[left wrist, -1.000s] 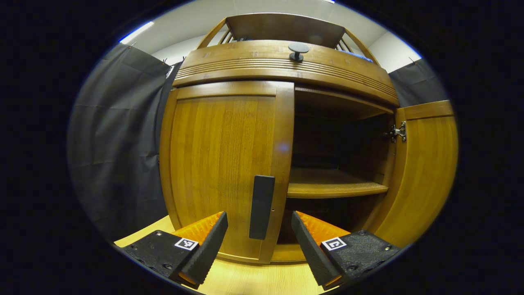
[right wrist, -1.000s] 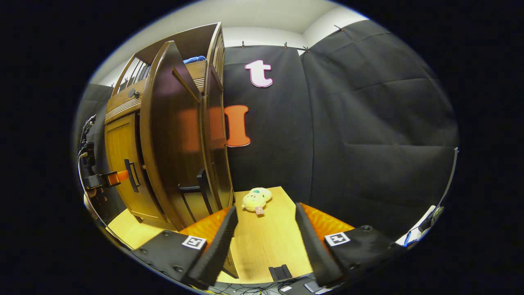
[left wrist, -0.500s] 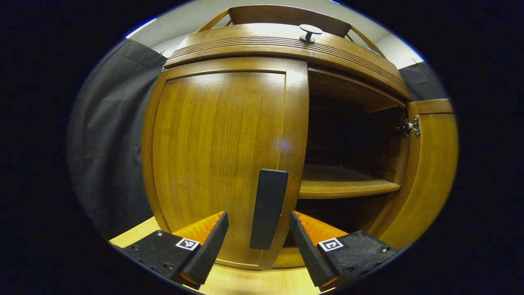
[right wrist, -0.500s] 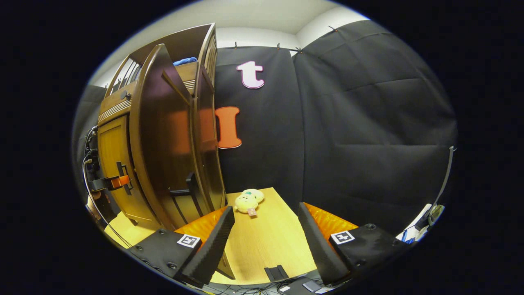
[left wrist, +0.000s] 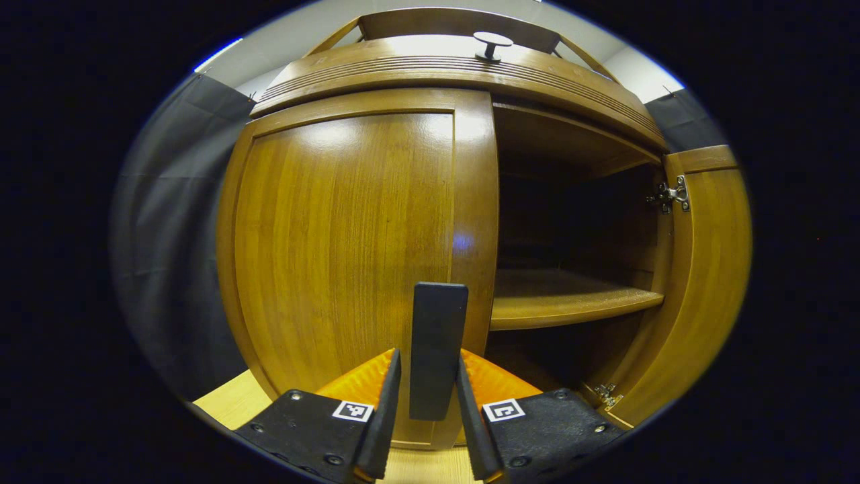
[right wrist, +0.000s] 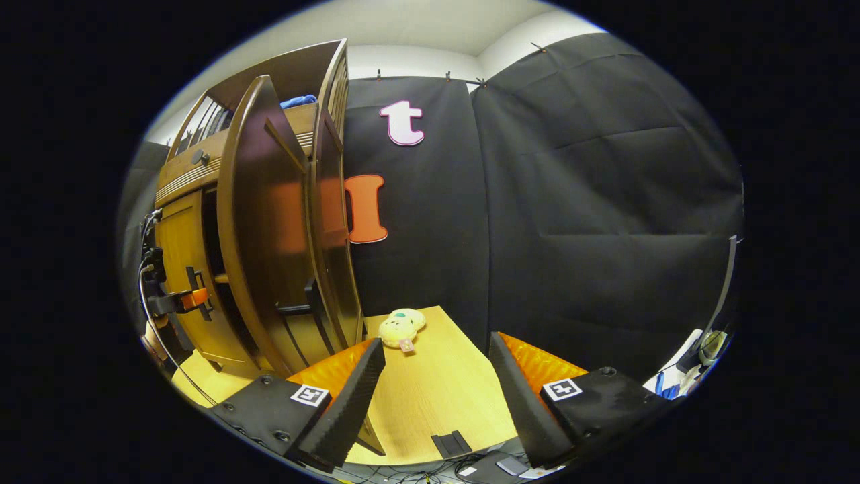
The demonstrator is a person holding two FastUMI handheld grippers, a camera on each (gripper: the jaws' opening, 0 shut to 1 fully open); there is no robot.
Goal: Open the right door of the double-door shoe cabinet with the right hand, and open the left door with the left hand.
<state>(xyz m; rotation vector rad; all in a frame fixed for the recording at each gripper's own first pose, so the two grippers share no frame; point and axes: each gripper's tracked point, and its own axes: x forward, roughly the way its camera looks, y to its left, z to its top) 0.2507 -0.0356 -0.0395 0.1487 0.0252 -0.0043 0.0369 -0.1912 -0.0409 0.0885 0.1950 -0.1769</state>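
- Left gripper view: the left gripper (left wrist: 426,403) has its two fingers drawn in on either side of the dark upright handle (left wrist: 437,349) of the left door (left wrist: 349,235), flanking its lower end; whether both press on it cannot be told. That door looks shut or nearly so. To its right the shoe cabinet (left wrist: 457,70) stands open, with one shelf (left wrist: 571,306) inside and the right door (left wrist: 699,269) swung out at the far right, two metal hinges on its inner edge. One round knob (left wrist: 492,44) sits on the band above the doors.
- Right gripper view: the right gripper (right wrist: 437,396) is spread wide and holds nothing, over a pale wooden table (right wrist: 437,396). One yellow plush toy (right wrist: 400,326) lies on the table's far end, just right of the cabinet. The open right door shows its dark outer face near left. Farther left, the left gripper shows small at the left door's handle. This view alone offers the toy and table edge; the other alone offers the shelf and hinges.
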